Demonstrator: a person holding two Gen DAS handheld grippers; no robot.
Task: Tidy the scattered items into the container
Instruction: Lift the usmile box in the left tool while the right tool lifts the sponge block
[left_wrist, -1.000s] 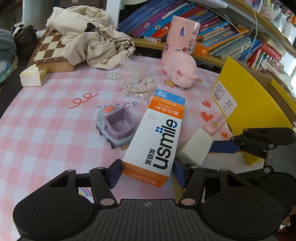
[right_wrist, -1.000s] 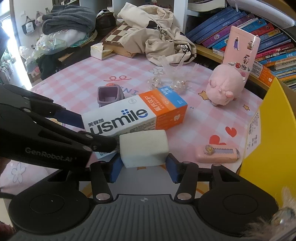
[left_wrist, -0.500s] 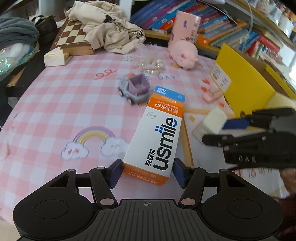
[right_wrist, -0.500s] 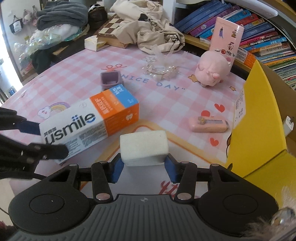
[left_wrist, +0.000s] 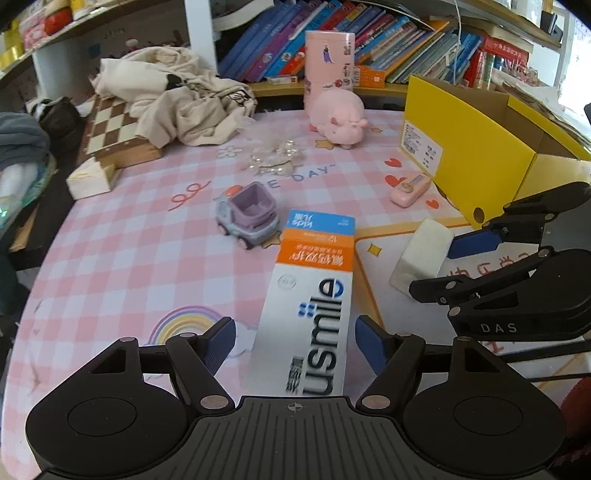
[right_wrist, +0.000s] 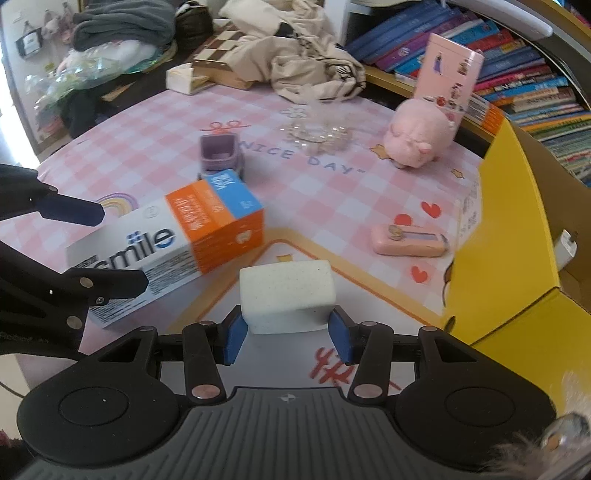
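Two wrist fisheyes, close, angled down over the pink checked table (left_wrist: 110, 258), sharing toothpaste box (left_wrist: 310, 295), yellow container (right_wrist: 517, 229).

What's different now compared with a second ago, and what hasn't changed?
The left gripper has just opened its fingers: the toothpaste box it was clamping now lies between them with gaps on both sides. The right gripper still grips the white sponge. The toy truck, plush pig and yellow box look unmoved.

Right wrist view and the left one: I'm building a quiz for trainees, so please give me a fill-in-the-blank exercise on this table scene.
1. The right gripper is shut on the white ____.
2. The toothpaste box lies between the open pads of the ____ gripper.
3. The container is coloured ____.

Missing words: block; left; yellow
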